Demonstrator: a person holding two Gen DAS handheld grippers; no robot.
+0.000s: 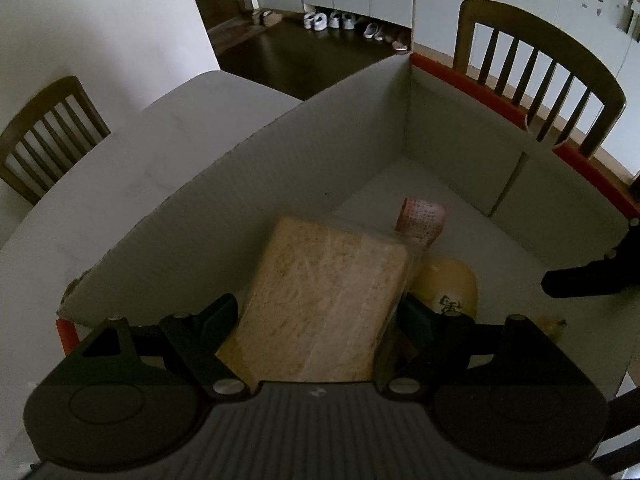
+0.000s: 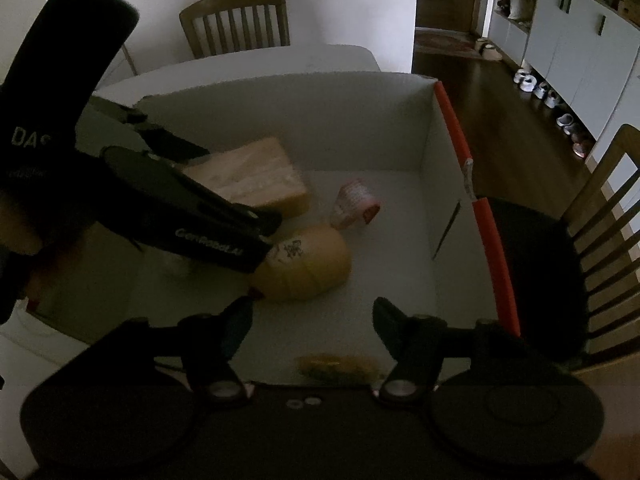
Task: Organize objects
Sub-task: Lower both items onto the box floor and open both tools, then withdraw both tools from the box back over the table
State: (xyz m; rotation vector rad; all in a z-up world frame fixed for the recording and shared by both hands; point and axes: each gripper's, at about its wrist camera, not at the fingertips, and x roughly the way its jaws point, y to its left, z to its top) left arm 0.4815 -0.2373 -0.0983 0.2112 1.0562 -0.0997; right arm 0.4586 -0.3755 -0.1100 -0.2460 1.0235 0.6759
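Bread (image 1: 320,300) fills left claw (image 1: 318,320) beside box wall (image 1: 224,216).

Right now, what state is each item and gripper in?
Left gripper: shut on bread block.
Bread block: held, inside box.
Right gripper: open, empty.
Yellow squash: lying on box floor.
Small cup: tipped on its side.
Box: open-topped.

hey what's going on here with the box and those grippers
A person is packing items into a white cardboard box on a table. The left gripper is closed on a tan rectangular block, holding it inside the box. The right gripper is open and empty above the box floor. Already lying in the box are a yellow oval package, a small pink-labelled pack and a small yellow item.
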